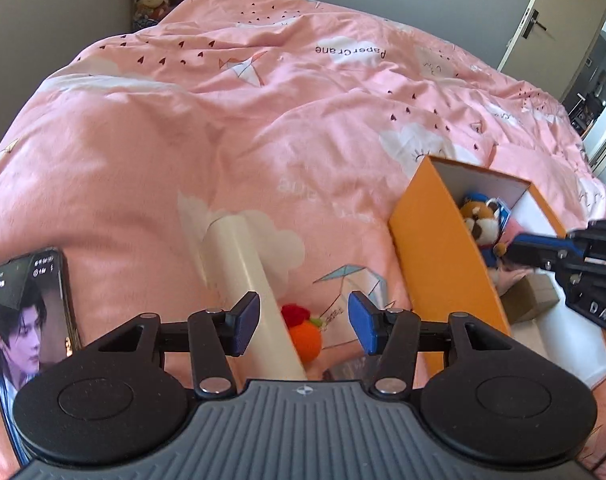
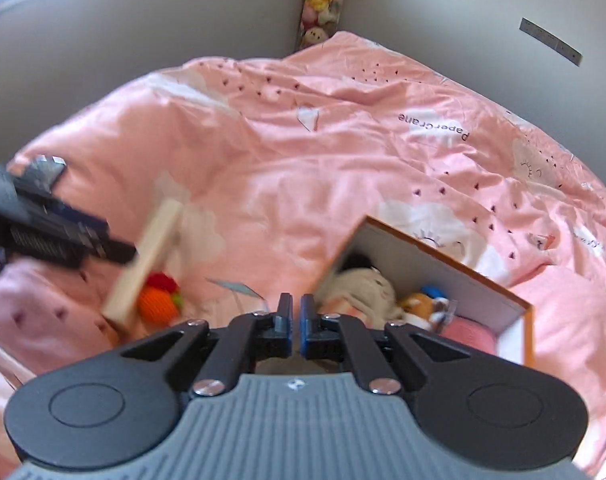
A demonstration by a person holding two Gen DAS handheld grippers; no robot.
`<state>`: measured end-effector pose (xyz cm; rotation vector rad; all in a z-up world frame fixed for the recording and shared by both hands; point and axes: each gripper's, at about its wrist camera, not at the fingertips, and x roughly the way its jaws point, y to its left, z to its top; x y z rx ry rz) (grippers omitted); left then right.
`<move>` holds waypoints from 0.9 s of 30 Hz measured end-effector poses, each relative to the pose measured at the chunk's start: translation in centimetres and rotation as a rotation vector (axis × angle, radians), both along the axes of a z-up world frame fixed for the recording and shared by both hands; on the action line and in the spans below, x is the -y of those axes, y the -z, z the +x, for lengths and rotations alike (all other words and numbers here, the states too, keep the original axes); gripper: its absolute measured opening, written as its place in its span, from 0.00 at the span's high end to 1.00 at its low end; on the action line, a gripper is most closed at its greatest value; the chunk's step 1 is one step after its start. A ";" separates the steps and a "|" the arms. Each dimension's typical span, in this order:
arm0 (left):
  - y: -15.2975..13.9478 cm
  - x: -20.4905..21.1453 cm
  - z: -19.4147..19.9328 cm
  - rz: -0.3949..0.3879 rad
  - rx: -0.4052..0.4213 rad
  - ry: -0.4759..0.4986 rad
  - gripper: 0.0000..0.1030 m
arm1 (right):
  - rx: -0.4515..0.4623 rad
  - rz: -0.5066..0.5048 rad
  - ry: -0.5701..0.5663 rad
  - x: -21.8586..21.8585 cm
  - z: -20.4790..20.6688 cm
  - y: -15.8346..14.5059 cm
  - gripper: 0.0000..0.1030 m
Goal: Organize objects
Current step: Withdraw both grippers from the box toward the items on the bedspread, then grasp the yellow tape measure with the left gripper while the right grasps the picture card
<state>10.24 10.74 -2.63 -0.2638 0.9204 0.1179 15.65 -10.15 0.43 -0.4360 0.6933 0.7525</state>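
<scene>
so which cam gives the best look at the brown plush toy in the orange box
The left wrist view: the brown plush toy shows sharply, face visible, inside the orange box. In the right wrist view it is blurred and partly hidden behind the shut right claw.

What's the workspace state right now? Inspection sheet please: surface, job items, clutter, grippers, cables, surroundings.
Surface: pink quilt covering a bed, rumpled.
Job's things: orange box open on the quilt, with a brown plush and other soft toys inside; cream tube and orange knitted toy lie on the quilt outside it.
Clutter: phone with its screen lit, at the left edge of the left wrist view.
Grippers: left gripper open, empty, over the tube and knitted toy; right gripper shut, empty, by the box.
Cables: nothing seen.
Surroundings: grey walls, plush toys stacked in the corner, door at far right.
</scene>
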 end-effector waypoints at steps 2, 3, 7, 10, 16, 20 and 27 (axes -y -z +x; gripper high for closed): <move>0.4 -0.2 -0.4 0.010 -0.006 -0.020 0.41 | -0.039 0.052 0.019 -1.0 -1.1 -0.2 0.93; 0.5 -0.5 -0.6 0.001 -0.005 -0.033 0.42 | -0.055 0.068 0.028 -1.6 -1.6 -0.2 0.93; 1.0 -1.7 -1.2 -0.014 0.008 -0.093 0.42 | -0.087 0.076 0.067 -3.9 -3.0 1.8 0.93; 1.4 -2.7 -1.6 -0.028 0.007 -0.144 0.41 | -0.119 0.067 0.105 -5.0 -3.4 3.6 0.92; 2.4 -4.1 -1.7 -0.096 -0.002 -0.175 0.39 | -0.167 0.038 0.109 -7.0 -2.9 6.7 0.89; 3.0 -3.5 -1.0 -0.098 -0.004 -0.163 0.35 | -0.204 0.050 0.118 -7.5 -2.1 7.8 0.82; 4.6 -2.7 0.3 -0.072 -0.038 -0.133 0.35 | -0.236 0.022 0.116 -8.2 -1.7 8.8 0.75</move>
